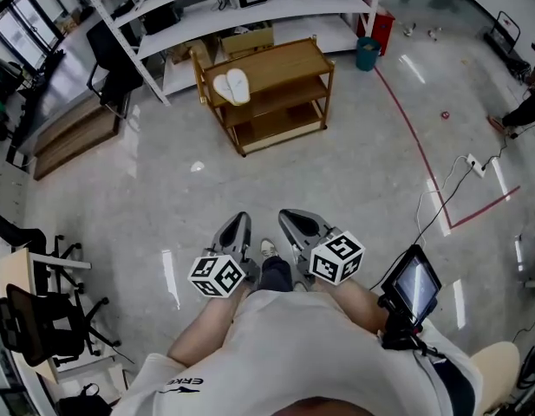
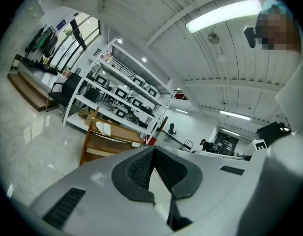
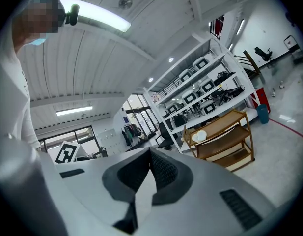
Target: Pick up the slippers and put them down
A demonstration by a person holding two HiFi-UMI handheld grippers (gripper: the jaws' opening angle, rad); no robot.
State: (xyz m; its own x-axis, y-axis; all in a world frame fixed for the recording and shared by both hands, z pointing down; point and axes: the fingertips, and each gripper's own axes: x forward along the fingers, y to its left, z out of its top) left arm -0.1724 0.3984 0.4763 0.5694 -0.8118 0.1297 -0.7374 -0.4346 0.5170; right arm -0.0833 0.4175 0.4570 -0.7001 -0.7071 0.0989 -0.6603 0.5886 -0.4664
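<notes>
You have not picked up the pair of flat white slippers [image 1: 231, 86] yet, so the job is only at its start. Both the lifting and the putting down are left to do.

Your left grey hand-held gripper [image 1: 241, 217] sits close in front of your body. Its two jaws are pressed together, with nothing between them. Your right grey hand-held gripper [image 1: 285, 214] sits just beside it. Its jaws are pressed together too, and it holds nothing. Neither one touches anything.

Past the tips of both grippers there is a wide stretch of shiny grey floor [image 1: 336, 172]. Across it stands the brown wooden rack with three boards [image 1: 284, 59], well apart from you.

The slippers lie side by side on the top board of that rack. In the head view they are near the left end of the board. Both gripper views point toward the rack, and you can see the slippers in them as small white shapes.

I think you have to get close to the rack before you can grab them.
</notes>
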